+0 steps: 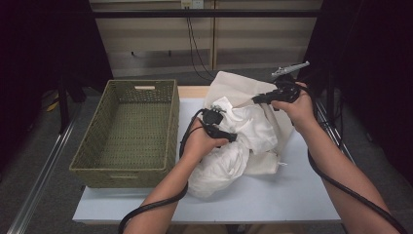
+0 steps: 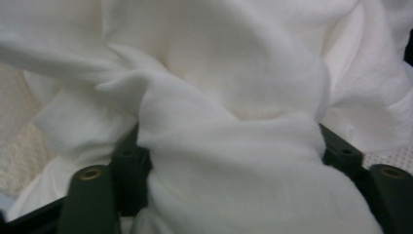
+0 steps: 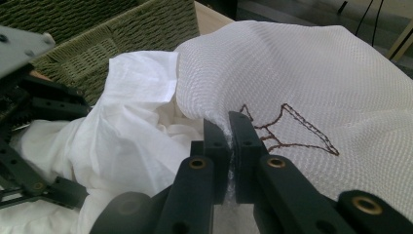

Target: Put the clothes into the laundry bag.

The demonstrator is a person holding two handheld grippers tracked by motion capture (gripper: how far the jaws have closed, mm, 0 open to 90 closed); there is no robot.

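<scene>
I'm mid-stuffing: right gripper (image 3: 229, 146) pinched tight on the mesh laundry bag (image 3: 311, 87) rim, holding its mouth up at the table's (image 1: 272, 195) far right. Left gripper (image 1: 225, 135) jaws spread wide, white garment (image 2: 229, 146) bulging between them, grip looks loosened. Garment sits half in the bag mouth, basket (image 1: 126, 146) beside it empty. Next I need to regrip lower and push more cloth in

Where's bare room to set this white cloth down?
The green wicker basket is empty inside. Bare table lies along the near edge and right of the white cloth. The centre is crowded: cloth, mesh bag, both grippers.
</scene>
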